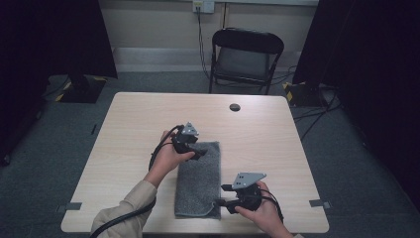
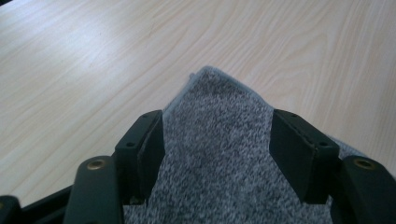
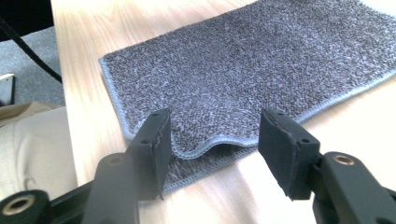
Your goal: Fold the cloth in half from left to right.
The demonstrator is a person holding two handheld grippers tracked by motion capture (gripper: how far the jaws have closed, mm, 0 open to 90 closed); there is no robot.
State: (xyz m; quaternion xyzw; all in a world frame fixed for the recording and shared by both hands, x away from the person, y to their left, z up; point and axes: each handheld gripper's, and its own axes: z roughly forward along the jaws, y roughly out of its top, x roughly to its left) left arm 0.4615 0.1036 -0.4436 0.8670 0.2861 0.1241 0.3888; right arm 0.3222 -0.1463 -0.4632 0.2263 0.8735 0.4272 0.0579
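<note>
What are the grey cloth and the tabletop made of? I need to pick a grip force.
The grey cloth looks like looped terry or microfibre: a fuzzy, speckled pile with a stitched hem, folded double at the near edge. The tabletop looks like pale wood-grain laminate: printed-looking streaks and a smooth, faintly glossy sheen, though real veneer cannot be ruled out.
</note>
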